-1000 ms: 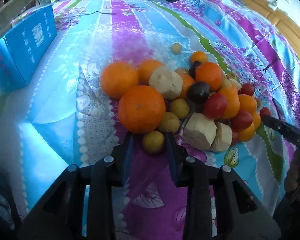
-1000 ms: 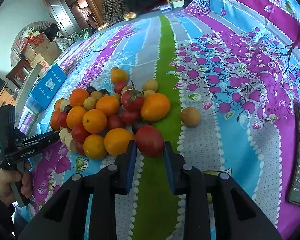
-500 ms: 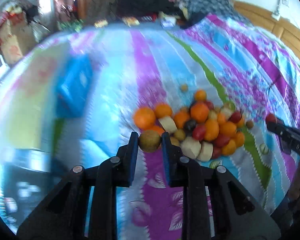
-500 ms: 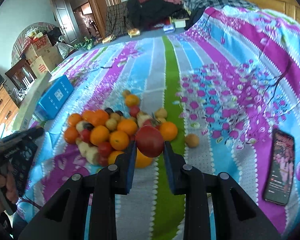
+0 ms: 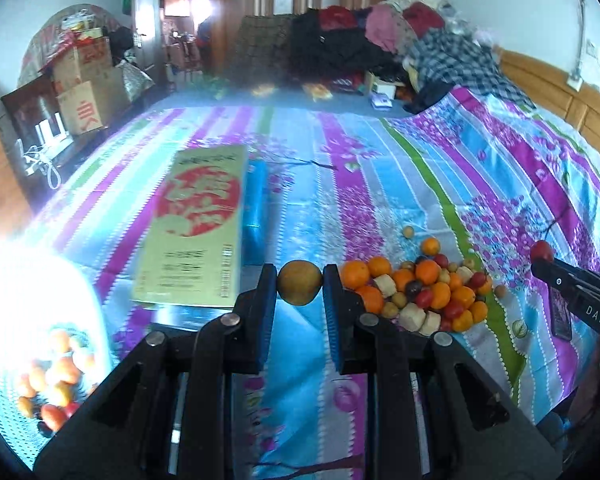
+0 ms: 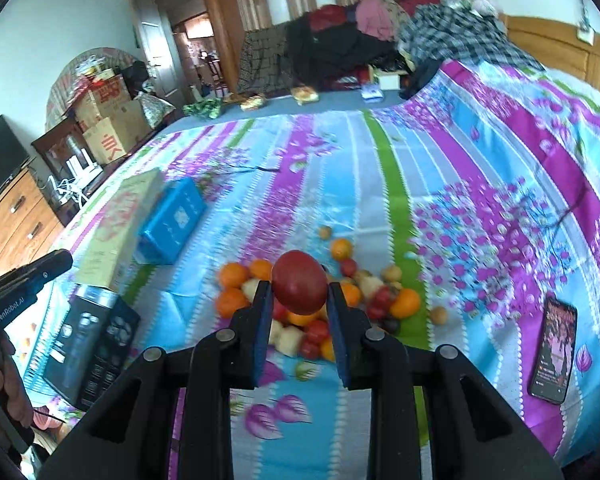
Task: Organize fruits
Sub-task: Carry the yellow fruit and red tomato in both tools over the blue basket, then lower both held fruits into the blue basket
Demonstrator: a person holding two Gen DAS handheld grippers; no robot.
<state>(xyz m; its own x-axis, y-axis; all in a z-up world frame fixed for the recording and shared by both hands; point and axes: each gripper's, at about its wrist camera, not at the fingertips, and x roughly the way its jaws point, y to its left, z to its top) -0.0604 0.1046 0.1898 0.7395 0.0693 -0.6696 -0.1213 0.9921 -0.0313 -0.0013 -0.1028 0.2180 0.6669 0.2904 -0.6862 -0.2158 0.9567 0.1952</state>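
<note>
My left gripper (image 5: pixel 300 286) is shut on a small yellow-brown fruit (image 5: pixel 300 282) and holds it high above the bedspread, left of the fruit pile (image 5: pixel 420 290). My right gripper (image 6: pixel 298 290) is shut on a red tomato (image 6: pixel 299 282), held above the same pile (image 6: pixel 320 304) of oranges, tomatoes, pale chunks and small yellow fruits. The right gripper also shows in the left wrist view (image 5: pixel 540 258) with the tomato at its tip. A bowl of sorted fruit (image 5: pixel 52 376) sits at the lower left, washed out by glare.
A yellow-green box with a red circle (image 5: pixel 198 228) and a blue box (image 5: pixel 256 204) lie left of the pile. A black box (image 6: pixel 90 344) stands by them. A phone (image 6: pixel 554 350) lies at the right. Clothes are heaped at the bed's far end.
Both grippers have lifted with their fruit, away from the pile. The left one closed on the yellow-brown fruit a second ago and has swung left, bringing the boxes and bowl into view.
</note>
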